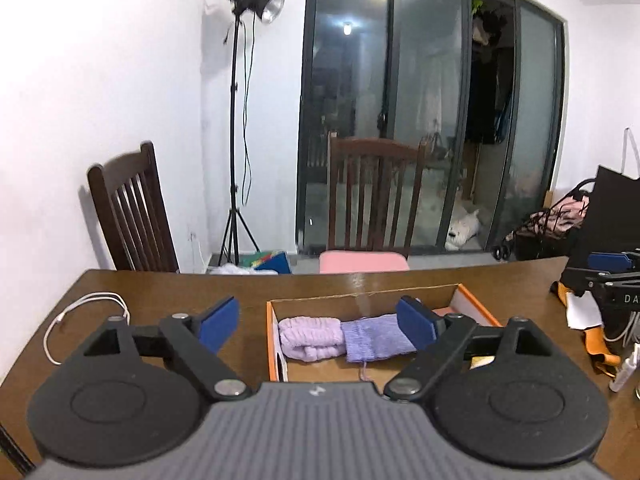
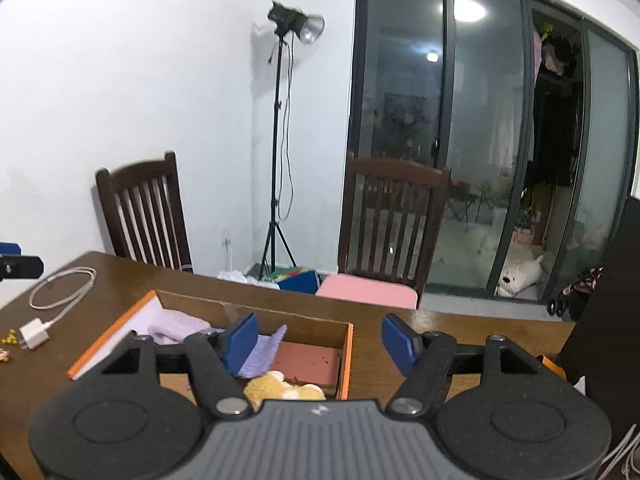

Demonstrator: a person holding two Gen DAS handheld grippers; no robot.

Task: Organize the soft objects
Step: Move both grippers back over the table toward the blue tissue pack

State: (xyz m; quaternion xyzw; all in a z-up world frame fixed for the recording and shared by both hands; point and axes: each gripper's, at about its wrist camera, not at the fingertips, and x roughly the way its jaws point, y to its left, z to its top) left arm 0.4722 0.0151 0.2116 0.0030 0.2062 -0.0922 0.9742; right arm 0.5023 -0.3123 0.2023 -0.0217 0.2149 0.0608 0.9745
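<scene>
Both the left tongs (image 1: 318,324) and right tongs (image 2: 318,340) gape wide and empty above the cardboard box (image 1: 362,294) holding a purple sock (image 1: 376,338), near the counter's (image 1: 168,292) far edge.

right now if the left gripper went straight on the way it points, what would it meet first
Probably the box: the left gripper, fingers open and empty, aims slightly down at the purple sock and fluffy lilac roll lying inside. Depth is unclear, so it might clear them and reach the far wall instead.

One box (image 2: 347,356), two purple knits (image 1: 310,338), two chairs (image 2: 144,208), one lamp (image 2: 296,26).
</scene>
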